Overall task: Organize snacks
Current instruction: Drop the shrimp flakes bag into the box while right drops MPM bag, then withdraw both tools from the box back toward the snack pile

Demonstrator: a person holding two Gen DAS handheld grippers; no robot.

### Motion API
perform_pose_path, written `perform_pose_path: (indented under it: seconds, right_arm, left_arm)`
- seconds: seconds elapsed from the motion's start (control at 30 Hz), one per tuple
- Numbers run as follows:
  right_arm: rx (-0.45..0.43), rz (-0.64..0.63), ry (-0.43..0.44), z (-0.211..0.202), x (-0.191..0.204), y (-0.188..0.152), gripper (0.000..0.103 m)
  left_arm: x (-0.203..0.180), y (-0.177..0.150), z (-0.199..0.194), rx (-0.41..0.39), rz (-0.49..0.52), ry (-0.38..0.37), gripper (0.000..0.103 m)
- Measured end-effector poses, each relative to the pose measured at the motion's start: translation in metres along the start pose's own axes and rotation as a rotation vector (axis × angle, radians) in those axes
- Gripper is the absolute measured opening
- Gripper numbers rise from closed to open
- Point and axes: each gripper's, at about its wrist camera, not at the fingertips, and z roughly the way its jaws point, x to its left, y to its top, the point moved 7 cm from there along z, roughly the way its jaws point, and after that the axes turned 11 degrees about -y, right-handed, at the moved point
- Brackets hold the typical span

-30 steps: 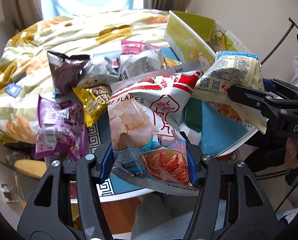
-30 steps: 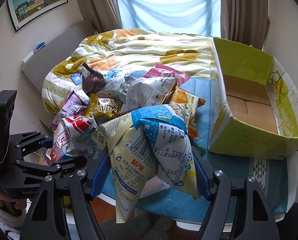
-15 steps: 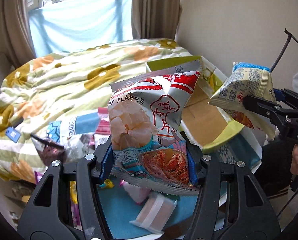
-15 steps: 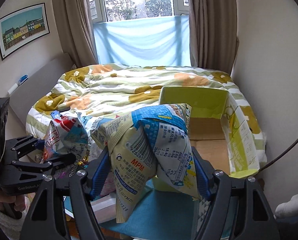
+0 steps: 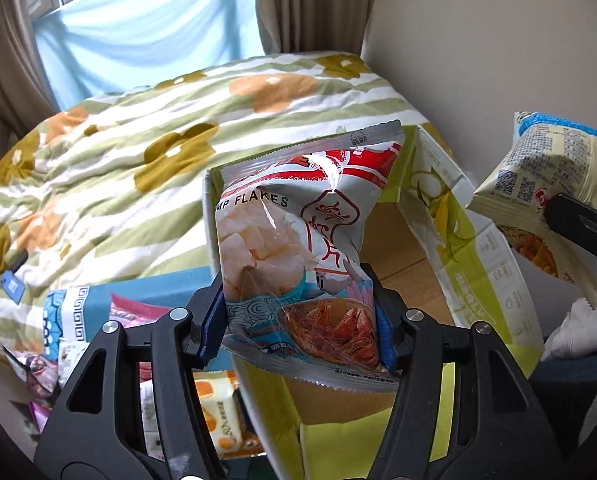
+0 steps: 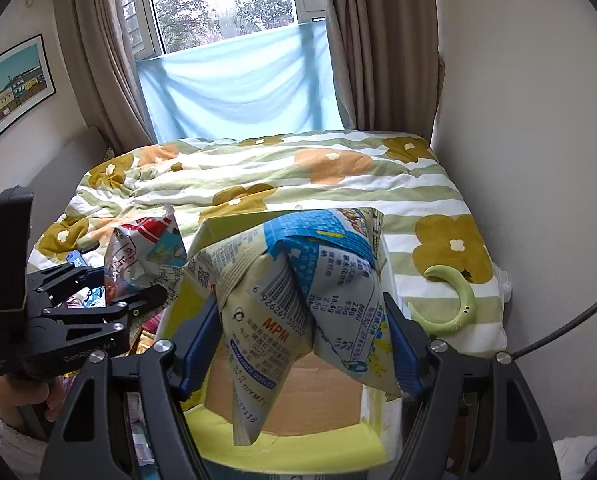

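Note:
My left gripper (image 5: 298,316) is shut on a red-and-white shrimp flakes bag (image 5: 298,248) and holds it upright over the open yellow-green cardboard box (image 5: 478,248). My right gripper (image 6: 304,344) is shut on a cream-and-blue snack bag (image 6: 298,280), held above the same box (image 6: 282,444), whose brown floor shows bare. The cream-and-blue bag also shows at the right edge of the left wrist view (image 5: 546,184). The left gripper (image 6: 138,300) with the shrimp bag (image 6: 138,256) appears at the left of the right wrist view.
Several snack packets (image 5: 214,412) lie on a blue mat (image 5: 138,292) left of the box. A flowered quilt (image 5: 138,152) covers the bed behind. A green crescent-shaped object (image 6: 454,304) lies on the quilt at the right. A wall stands close on the right.
Both grippers have lifted their bags off the snack pile and carried them right, over the open box. The pile has dropped out of the middle of both views.

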Motion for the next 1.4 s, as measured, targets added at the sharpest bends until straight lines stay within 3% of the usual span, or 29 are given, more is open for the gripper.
perform_pose_path:
  seconds: [0.13, 0.2, 0.23, 0.27, 0.53, 0.77, 1.07, 1.27, 1.4]
  right_arm:
    - [0.042, 0.014, 0.012, 0.028, -0.021, 0.005, 0.070]
    - [0.059, 0.015, 0.023, 0.041, -0.027, 0.006, 0.070]
    - [0.065, 0.006, 0.027, 0.047, -0.029, 0.008, 0.070]
    - [0.070, -0.003, 0.030, 0.052, -0.030, 0.008, 0.070]
    - [0.080, -0.031, 0.050, 0.071, -0.031, 0.014, 0.070]
    - [0.083, -0.077, 0.082, 0.068, -0.004, 0.020, 0.071]
    - [0.145, -0.093, 0.114, 0.115, 0.029, 0.024, 0.073]
    - [0.116, -0.109, 0.119, 0.116, 0.027, 0.017, 0.088]
    - [0.133, -0.074, 0.115, 0.103, 0.020, 0.005, 0.088]
  left_arm:
    - [0.000, 0.006, 0.030, 0.035, -0.001, 0.063, 0.061]
    - [0.004, 0.007, 0.041, 0.052, -0.008, 0.065, 0.073]
    - [0.006, 0.006, 0.043, 0.053, -0.013, 0.073, 0.087]
    - [0.007, 0.006, 0.044, 0.049, -0.016, 0.079, 0.093]
    - [0.015, -0.006, 0.029, 0.055, -0.013, 0.094, 0.093]
    - [0.025, -0.029, 0.000, 0.041, -0.056, 0.096, 0.093]
    - [0.047, -0.047, -0.014, 0.047, -0.090, 0.105, 0.093]
    - [0.051, -0.061, -0.024, 0.039, -0.118, 0.112, 0.093]
    - [0.048, -0.069, -0.030, 0.034, -0.142, 0.101, 0.093]
